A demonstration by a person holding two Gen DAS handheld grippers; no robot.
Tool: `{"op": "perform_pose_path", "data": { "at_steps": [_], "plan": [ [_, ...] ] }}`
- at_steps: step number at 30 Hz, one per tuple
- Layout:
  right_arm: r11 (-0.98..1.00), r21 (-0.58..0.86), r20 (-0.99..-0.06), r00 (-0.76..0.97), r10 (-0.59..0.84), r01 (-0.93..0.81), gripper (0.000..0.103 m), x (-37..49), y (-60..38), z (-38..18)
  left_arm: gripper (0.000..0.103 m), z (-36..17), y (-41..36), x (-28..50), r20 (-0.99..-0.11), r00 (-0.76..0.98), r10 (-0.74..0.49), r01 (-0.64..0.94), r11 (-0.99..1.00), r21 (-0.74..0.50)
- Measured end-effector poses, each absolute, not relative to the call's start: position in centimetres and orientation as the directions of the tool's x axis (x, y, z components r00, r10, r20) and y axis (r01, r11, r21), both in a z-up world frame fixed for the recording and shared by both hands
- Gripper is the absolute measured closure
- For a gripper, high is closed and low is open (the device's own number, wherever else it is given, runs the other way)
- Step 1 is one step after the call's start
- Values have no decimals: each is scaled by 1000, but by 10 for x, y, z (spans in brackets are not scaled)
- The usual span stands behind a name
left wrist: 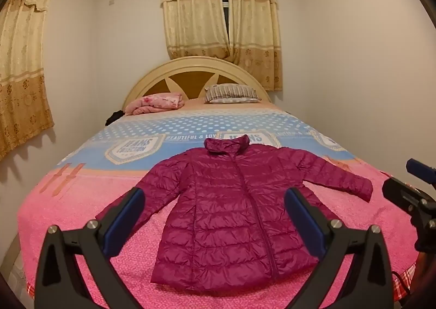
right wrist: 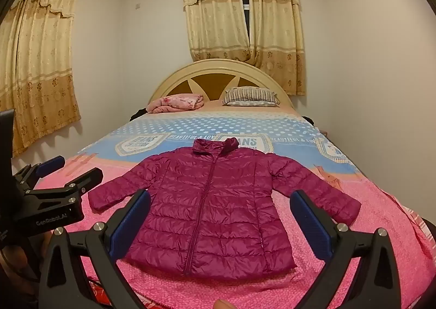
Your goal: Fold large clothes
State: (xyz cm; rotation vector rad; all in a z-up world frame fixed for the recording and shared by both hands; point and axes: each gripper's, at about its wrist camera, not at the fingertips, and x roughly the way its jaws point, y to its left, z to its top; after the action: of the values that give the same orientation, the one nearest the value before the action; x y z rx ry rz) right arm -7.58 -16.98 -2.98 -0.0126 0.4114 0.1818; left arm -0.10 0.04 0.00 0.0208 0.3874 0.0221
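A magenta quilted puffer jacket (left wrist: 231, 210) lies flat, front up and zipped, on the pink bedspread (left wrist: 81, 200), collar toward the headboard and both sleeves spread out. It also shows in the right wrist view (right wrist: 218, 208). My left gripper (left wrist: 215, 216) is open and empty, held above the bed's foot in front of the jacket's hem. My right gripper (right wrist: 220, 219) is open and empty, at the same distance. The right gripper shows at the right edge of the left wrist view (left wrist: 414, 186). The left gripper shows at the left edge of the right wrist view (right wrist: 62, 172).
A folded pink blanket (left wrist: 155, 103) and a striped pillow (left wrist: 231, 93) lie by the arched headboard (left wrist: 196, 69). White walls stand close on both sides of the bed. Curtains (left wrist: 220, 14) hang behind.
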Motion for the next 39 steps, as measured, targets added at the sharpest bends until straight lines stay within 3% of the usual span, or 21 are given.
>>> {"op": "perform_pose_path", "data": {
  "at_steps": [39],
  "plan": [
    [985, 31, -425, 890, 165, -169, 1, -66, -175, -45, 0, 2, 12, 2, -378, 925, 23, -22, 1000, 8]
  ]
}}
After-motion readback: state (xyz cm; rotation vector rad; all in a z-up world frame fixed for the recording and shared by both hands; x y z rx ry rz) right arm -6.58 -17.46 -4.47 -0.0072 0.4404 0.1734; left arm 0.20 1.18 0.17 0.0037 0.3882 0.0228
